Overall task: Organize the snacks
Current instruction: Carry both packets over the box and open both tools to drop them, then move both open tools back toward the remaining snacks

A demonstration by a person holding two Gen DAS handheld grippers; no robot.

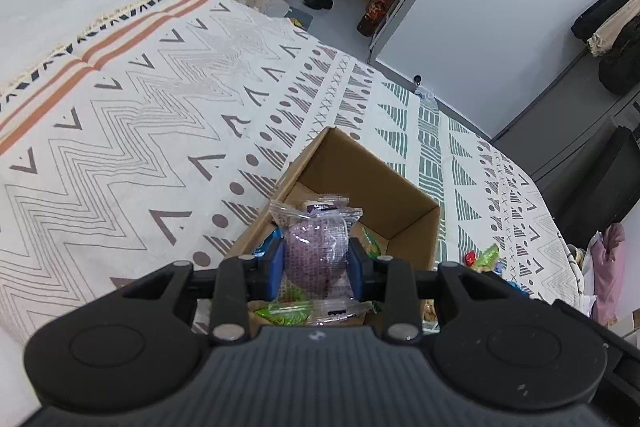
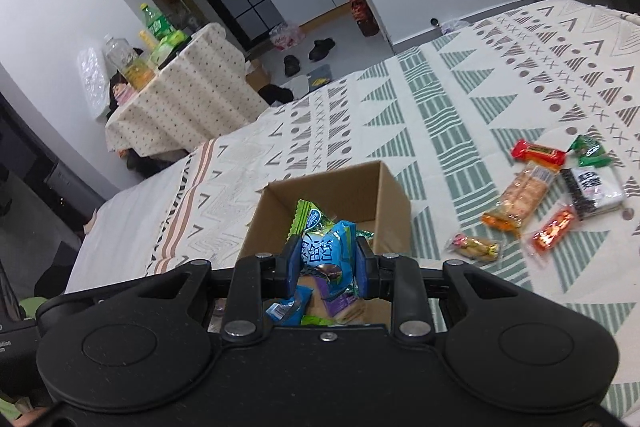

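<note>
A brown cardboard box (image 1: 400, 203) stands on the patterned bedspread and holds several snack packets. My left gripper (image 1: 316, 263) is shut on a clear packet with a purple snack (image 1: 316, 247), held over the near part of the box. In the right wrist view the same box (image 2: 384, 195) lies just ahead. My right gripper (image 2: 328, 263) is shut on a blue snack packet (image 2: 330, 247) above the box's near edge. A green packet (image 2: 312, 217) stands in the box behind it. Loose snacks lie to the right of the box on the bedspread.
The loose snacks include a red bar (image 2: 538, 153), a green packet (image 2: 590, 149), an orange cracker pack (image 2: 520, 197), a black-and-white packet (image 2: 594, 191), a red packet (image 2: 554, 229) and a small clear one (image 2: 476, 247). A draped table with bottles (image 2: 160, 39) stands beyond the bed.
</note>
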